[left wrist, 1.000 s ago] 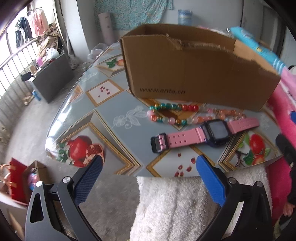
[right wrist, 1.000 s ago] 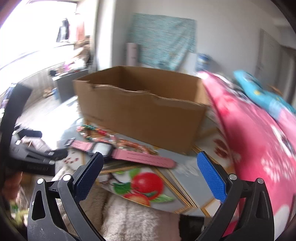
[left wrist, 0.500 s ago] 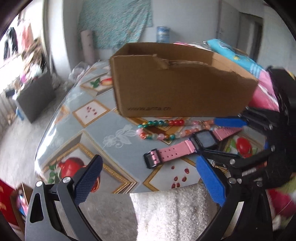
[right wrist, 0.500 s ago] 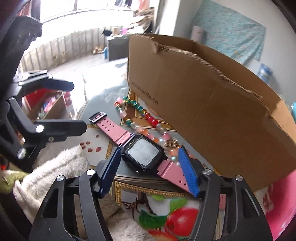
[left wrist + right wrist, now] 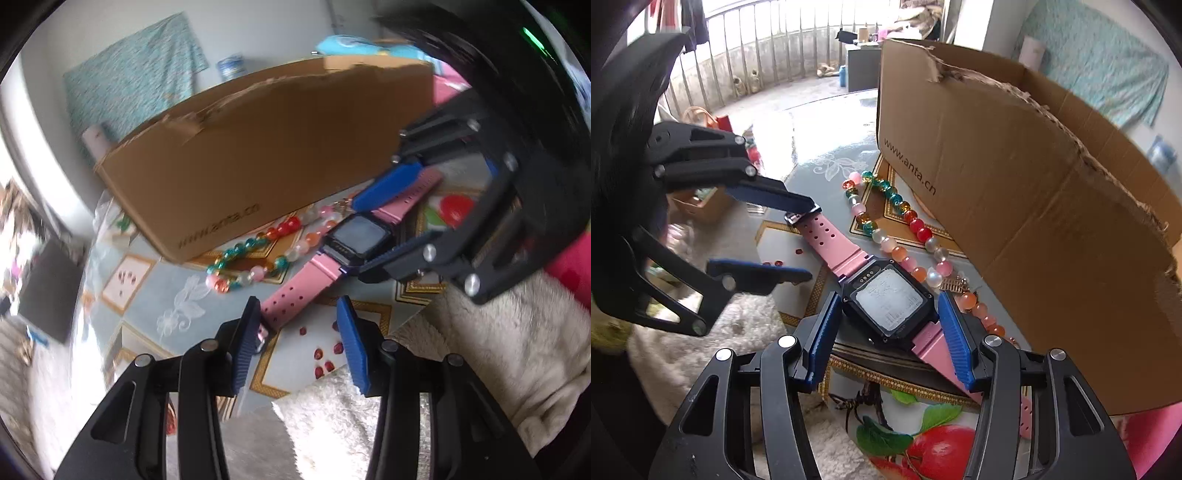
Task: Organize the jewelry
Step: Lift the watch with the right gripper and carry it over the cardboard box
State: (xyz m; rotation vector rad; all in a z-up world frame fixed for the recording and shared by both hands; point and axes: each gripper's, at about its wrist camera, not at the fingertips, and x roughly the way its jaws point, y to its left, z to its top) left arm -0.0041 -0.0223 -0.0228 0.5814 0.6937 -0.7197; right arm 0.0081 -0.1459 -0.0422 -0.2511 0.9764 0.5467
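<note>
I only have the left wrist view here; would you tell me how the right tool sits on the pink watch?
Observer: The right tool has just been closing with the pink watch case between its pads. Each pad lies close against a side, but I cannot confirm a firm pinch.
Operator: Thank you. Where is the buckle? My own pad hides it.
Observer: The buckle peeks out at the tip of one finger of the left tool, which has also just been closing. The other finger stands clear of the strap.
Operator: Is the cardboard box open on top?
Observer: Yes, the cardboard box is open-topped and its inner walls show. Its floor is hidden.
</note>
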